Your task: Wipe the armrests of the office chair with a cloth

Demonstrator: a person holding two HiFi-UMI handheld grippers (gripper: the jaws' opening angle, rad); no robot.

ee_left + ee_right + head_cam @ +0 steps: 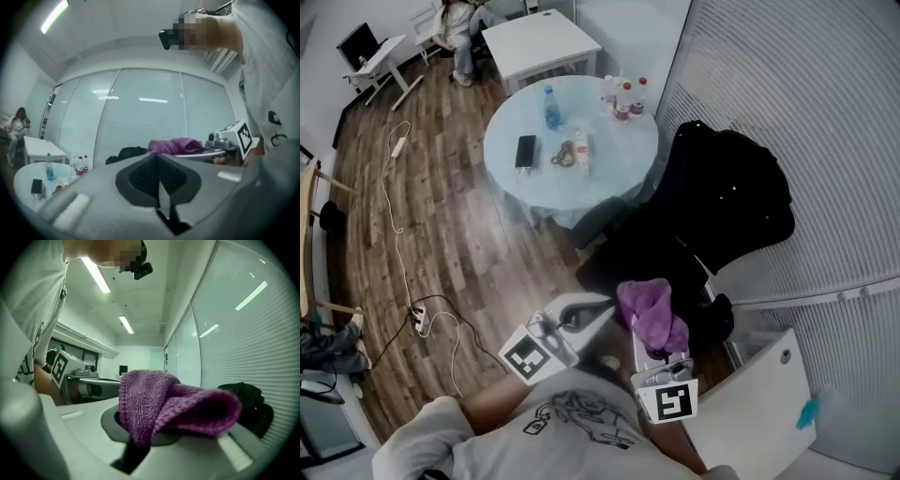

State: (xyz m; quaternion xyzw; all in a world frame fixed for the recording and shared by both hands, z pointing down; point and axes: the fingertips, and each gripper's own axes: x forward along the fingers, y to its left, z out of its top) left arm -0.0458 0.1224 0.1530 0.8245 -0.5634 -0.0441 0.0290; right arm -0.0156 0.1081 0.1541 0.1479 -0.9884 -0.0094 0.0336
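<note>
The black office chair (712, 220) stands by the blinds with dark clothing draped over it; I cannot make out its armrests. My right gripper (645, 328) is shut on a purple cloth (652, 311), held just short of the chair's near side. In the right gripper view the cloth (164, 406) bulges out of the jaws, and the chair (251, 404) lies ahead to the right. My left gripper (592, 309) hangs to the left of the cloth, its jaws shut with nothing between them. The left gripper view shows its pads (145, 177) pressed together and the cloth (176, 145) beyond.
A round glass table (511, 169) with bottles (623, 98) and a phone (526, 151) stands behind the chair. A white panel (755, 398) is at my right. Cables and a power strip (417, 321) lie on the wood floor at the left. A person (455, 28) sits far back.
</note>
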